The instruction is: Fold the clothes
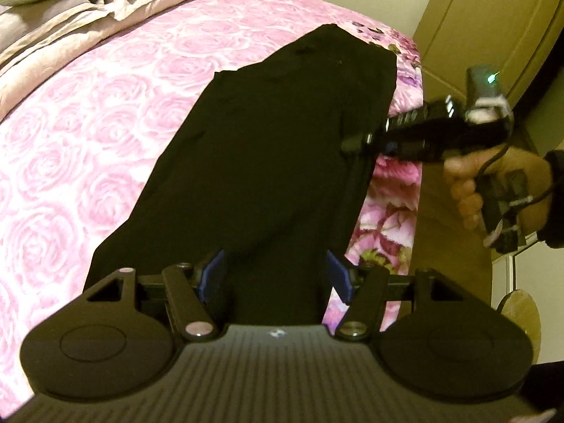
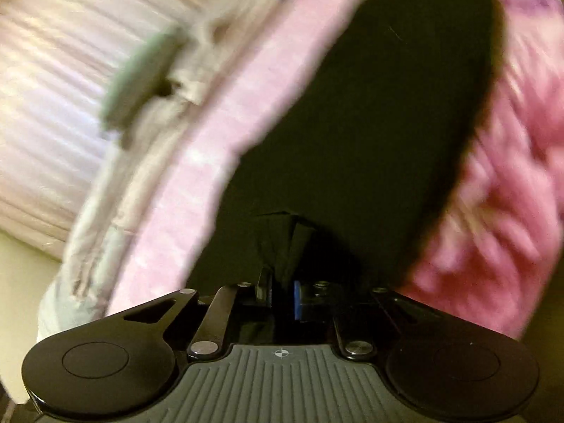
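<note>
A long black garment (image 1: 282,134) lies flat on the pink rose-patterned bedspread (image 1: 105,123), running away from me toward the bed's far corner. My left gripper (image 1: 275,271) hovers over its near end. The blue pads (image 1: 215,271) stand wide apart and do not press on the cloth. My right gripper (image 1: 349,146) reaches in from the right at the garment's right edge. In the blurred right wrist view, the right gripper (image 2: 282,296) has its jaws nearly together. A bunched fold of the black garment (image 2: 352,123) is pinched between them.
A folded quilt and pillow (image 1: 53,17) are piled at the back left of the bed. The bed's right edge drops off beside a wooden wardrobe door (image 1: 476,28). A person's hand (image 1: 493,183) holds the right gripper's handle. A pale pleated surface (image 2: 53,105) lies beyond the bed.
</note>
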